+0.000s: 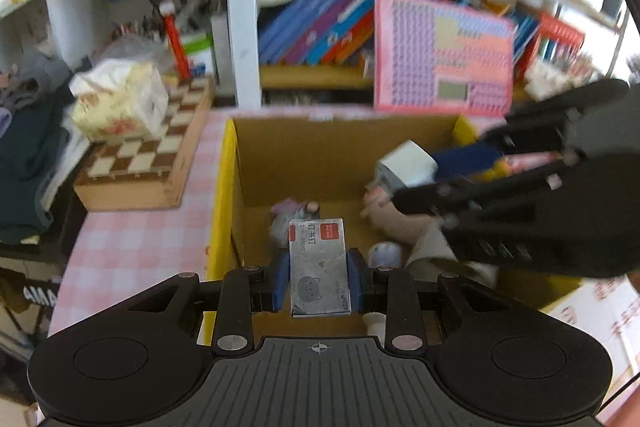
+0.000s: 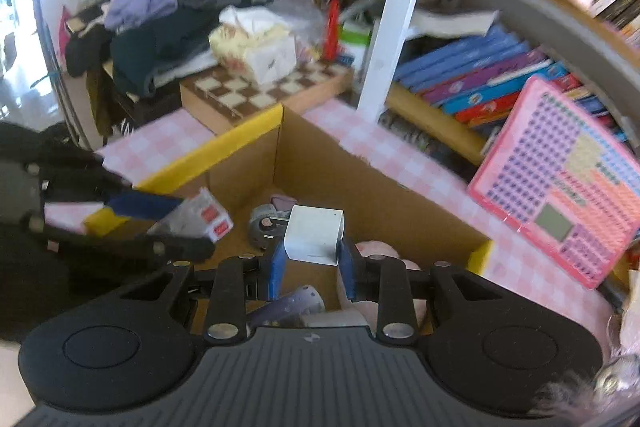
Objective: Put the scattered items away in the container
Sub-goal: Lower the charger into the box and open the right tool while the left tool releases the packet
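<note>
The left gripper [image 1: 320, 281] has its blue pads clamped on a small grey staple box [image 1: 319, 265], whose red label carries white Chinese characters with "24/6" just legible beside them and a cat face drawn lower down; it hangs over the near edge of the open cardboard box [image 1: 344, 151] with yellow-taped rim. The right gripper [image 2: 312, 269] is closed on a plain white charger cube [image 2: 315, 235] above the box's middle. Soft pink and purple items [image 2: 280, 219] lie on the box floor.
</note>
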Tool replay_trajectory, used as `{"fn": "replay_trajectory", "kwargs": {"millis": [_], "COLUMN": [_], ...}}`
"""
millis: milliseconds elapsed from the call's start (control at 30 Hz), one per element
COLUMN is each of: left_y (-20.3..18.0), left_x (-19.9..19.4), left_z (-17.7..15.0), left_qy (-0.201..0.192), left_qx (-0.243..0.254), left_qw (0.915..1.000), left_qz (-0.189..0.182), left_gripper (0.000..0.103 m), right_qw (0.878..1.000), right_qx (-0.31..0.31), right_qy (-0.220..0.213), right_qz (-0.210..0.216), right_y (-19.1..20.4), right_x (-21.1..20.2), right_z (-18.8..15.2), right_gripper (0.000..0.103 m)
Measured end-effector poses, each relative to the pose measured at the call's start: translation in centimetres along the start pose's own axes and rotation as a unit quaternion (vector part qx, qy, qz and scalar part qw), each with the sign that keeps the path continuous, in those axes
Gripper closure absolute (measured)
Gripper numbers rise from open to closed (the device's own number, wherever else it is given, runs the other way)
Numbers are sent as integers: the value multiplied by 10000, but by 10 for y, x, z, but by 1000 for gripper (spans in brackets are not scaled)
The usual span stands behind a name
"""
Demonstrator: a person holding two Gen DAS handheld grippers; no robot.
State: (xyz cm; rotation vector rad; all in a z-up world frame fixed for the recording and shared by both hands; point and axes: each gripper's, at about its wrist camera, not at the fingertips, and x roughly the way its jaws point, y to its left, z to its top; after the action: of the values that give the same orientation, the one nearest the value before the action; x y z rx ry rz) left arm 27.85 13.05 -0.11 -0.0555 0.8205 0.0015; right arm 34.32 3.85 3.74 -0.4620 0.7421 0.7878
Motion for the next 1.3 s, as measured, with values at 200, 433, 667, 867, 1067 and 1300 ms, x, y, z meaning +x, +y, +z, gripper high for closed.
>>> {"fn": "replay_trajectory", "kwargs": {"millis": [200,433,667,867,1067,1300], "left_y": [-16,-21,-18,-20,-33,-37], "left_x": [32,59,63,52,29,-9], "left_z": [7,7,3,3,0,-3], "left_qy": [570,1180,1304,1156,804,307], "left_qx": [366,535,333,258,315,289], "left_qw": [9977,9916,9909,9929,9963,9991], "left_qz": [91,47,-28,-58,-48,-42], "left_gripper": [74,74,73,63,58,54], "right_qw": [9928,9846,9774,9797,9799,9818], "right_qx": [625,400,790,976,1217,1492], "right_qy": [866,1588,1760,1524,1222,652], "right_qz": [536,616,863,865,1005,975], "right_y": [-25,-18,-22,-23,-23,-26], "right_x": [62,101,115,108,83,34], "right_z": [15,18,13,11,13,15], "right_gripper": [76,76,76,59,56,55]}}
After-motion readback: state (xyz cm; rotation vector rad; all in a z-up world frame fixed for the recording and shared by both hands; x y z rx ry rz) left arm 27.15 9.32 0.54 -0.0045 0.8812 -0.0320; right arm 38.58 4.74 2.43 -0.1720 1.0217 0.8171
